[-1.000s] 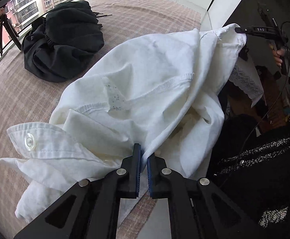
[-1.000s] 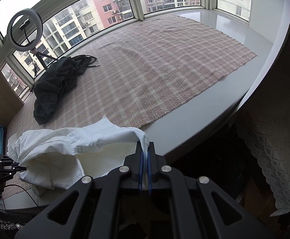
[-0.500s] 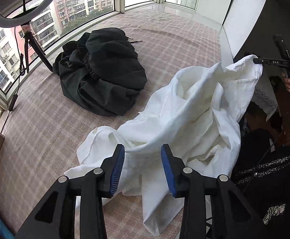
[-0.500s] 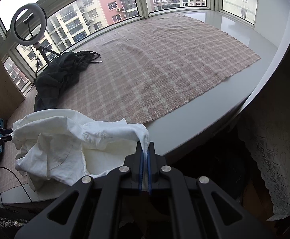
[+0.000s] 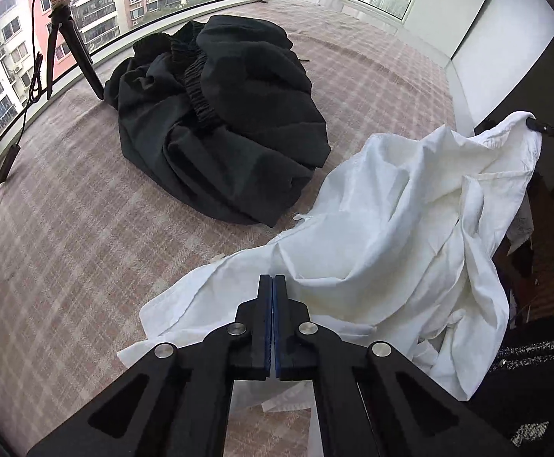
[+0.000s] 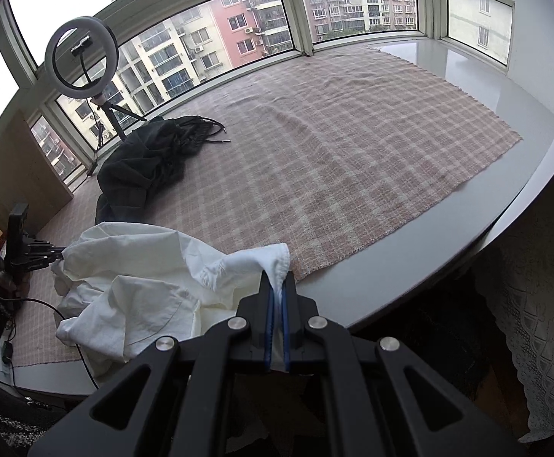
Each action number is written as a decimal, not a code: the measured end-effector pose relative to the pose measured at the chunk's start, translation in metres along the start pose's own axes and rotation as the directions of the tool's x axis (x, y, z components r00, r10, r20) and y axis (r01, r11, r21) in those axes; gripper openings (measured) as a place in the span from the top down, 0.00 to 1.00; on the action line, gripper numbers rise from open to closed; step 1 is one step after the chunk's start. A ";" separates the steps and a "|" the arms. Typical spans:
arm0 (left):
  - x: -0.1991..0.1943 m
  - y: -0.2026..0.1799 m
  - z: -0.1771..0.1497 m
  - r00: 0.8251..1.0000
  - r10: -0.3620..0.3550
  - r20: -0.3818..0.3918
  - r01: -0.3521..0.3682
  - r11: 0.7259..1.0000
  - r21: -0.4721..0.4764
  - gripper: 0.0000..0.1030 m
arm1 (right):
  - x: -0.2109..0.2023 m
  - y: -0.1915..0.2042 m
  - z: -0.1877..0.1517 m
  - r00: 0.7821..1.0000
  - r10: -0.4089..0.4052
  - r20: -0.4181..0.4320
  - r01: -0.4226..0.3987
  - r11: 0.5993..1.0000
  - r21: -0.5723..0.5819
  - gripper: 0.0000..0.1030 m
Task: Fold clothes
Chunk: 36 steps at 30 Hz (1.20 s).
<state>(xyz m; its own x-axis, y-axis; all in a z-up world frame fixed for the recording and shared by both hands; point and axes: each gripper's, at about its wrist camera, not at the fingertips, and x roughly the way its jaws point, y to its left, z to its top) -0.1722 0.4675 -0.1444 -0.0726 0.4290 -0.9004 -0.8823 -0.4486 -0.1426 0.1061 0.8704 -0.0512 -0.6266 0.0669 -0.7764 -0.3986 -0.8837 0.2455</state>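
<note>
While the white shirt (image 5: 402, 236) lies half crumpled at the near edge of the checked blanket (image 5: 86, 236), both grippers have a hold on it. The left gripper (image 5: 273, 285) has just been closing, and its jaws now meet on a fold of the white cloth near the shirt's near-left part; from the right wrist view it shows at the far left, gripping a bunched corner. The right gripper (image 6: 277, 285) is clamped on a hemmed edge (image 6: 277, 262) of the shirt, lifted just off the blanket's near border. Judging by this, the step in hand is picking the shirt up by two points to open it out, and folding proper has not begun. The next move likely calls for drawing the two grippers apart and lifting so the cloth hangs free, then laying it flat on the open blanket to the far right. A heap of black clothes (image 5: 219, 114) sits farther back on the left, close to the shirt. The blanket covers a pale platform (image 6: 429, 266) below a curved bay window (image 6: 238, 26), and a ring light (image 6: 80, 55) on a tripod stands at the far left.
</note>
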 end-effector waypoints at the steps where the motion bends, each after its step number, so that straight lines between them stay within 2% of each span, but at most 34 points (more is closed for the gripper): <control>1: -0.008 0.004 -0.001 1.000 -0.002 0.016 0.002 1.000 -0.004 1.00 | -0.007 0.006 0.010 0.999 0.020 0.031 -0.020 1.000 -0.005 0.97; 3: -0.029 0.014 -0.005 0.997 0.044 0.062 -0.042 0.999 -0.028 1.00 | -0.025 0.027 0.035 0.993 0.062 0.099 -0.058 0.997 -0.048 0.97; 6: -0.065 0.031 -0.014 0.984 0.119 0.130 -0.110 0.991 -0.075 1.00 | -0.055 0.061 0.073 0.971 0.132 0.198 -0.107 0.986 -0.130 0.97; 8: -0.081 0.039 -0.020 0.980 0.120 0.161 -0.106 0.990 -0.090 1.00 | -0.070 0.091 0.092 0.959 0.151 0.238 -0.100 0.972 -0.214 0.97; 10: -0.082 0.031 -0.026 0.977 0.129 0.172 -0.124 0.991 -0.041 0.98 | -0.082 0.121 0.107 0.951 0.162 0.263 -0.079 0.951 -0.299 0.97; 13: -0.075 0.011 -0.037 0.972 0.147 0.181 -0.161 0.985 0.066 0.76 | -0.085 0.151 0.114 0.953 0.165 0.255 -0.065 0.931 -0.359 0.97; 14: -0.069 0.003 -0.040 0.973 0.143 0.183 -0.165 0.980 0.110 0.73 | -0.084 0.156 0.114 0.955 0.165 0.246 -0.066 0.929 -0.364 0.97; 17: -0.051 -0.023 -0.047 0.975 0.145 0.165 -0.182 0.956 0.231 0.73 | -0.078 0.160 0.110 0.965 0.149 0.216 -0.065 0.932 -0.356 0.97; 20: -0.038 -0.044 -0.047 0.976 0.157 0.150 -0.200 0.918 0.342 0.73 | -0.069 0.155 0.103 0.977 0.122 0.177 -0.057 0.940 -0.336 0.97; 22: -0.035 -0.058 -0.044 0.978 0.135 0.157 -0.190 0.883 0.430 0.73 | -0.065 0.151 0.098 0.982 0.110 0.156 -0.054 0.945 -0.322 0.97; 25: -0.022 -0.078 -0.033 0.983 0.120 0.139 -0.178 0.812 0.555 0.69 | -0.059 0.146 0.092 0.987 0.092 0.135 -0.047 0.952 -0.303 0.97; 28: -0.003 -0.095 -0.027 0.988 0.105 0.115 -0.155 0.722 0.674 0.67 | -0.054 0.142 0.087 0.990 0.078 0.119 -0.041 0.957 -0.288 0.97; 30: 0.018 -0.096 -0.024 0.991 0.123 0.058 -0.127 0.686 0.717 0.70 | -0.052 0.141 0.085 0.991 0.068 0.118 -0.032 0.959 -0.281 0.97; 31: 0.029 -0.094 -0.022 0.989 0.144 0.023 -0.116 0.682 0.722 0.89 | -0.052 0.139 0.085 0.991 0.063 0.121 -0.028 0.961 -0.276 0.97; 32: 0.036 -0.089 -0.019 0.986 0.168 -0.014 -0.109 0.698 0.707 0.98 | -0.053 0.138 0.084 0.990 0.060 0.125 -0.023 0.962 -0.272 0.97; 34: 0.023 -0.078 -0.010 0.990 0.141 -0.022 -0.093 0.752 0.652 0.98 | -0.057 0.135 0.083 0.989 0.052 0.136 -0.015 0.965 -0.263 0.97; 36: -0.013 -0.065 0.000 0.996 0.078 0.031 -0.082 0.808 0.584 0.98 | -0.064 0.130 0.081 0.987 0.046 0.153 -0.007 0.968 -0.250 0.97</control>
<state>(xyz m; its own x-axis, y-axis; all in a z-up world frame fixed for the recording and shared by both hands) -0.1143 0.4913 -0.1236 -0.1558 0.4170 -0.8955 -0.9783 0.0605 0.1984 0.0403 0.7892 0.0773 -0.7397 0.0962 -0.6661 -0.2145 -0.9718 0.0978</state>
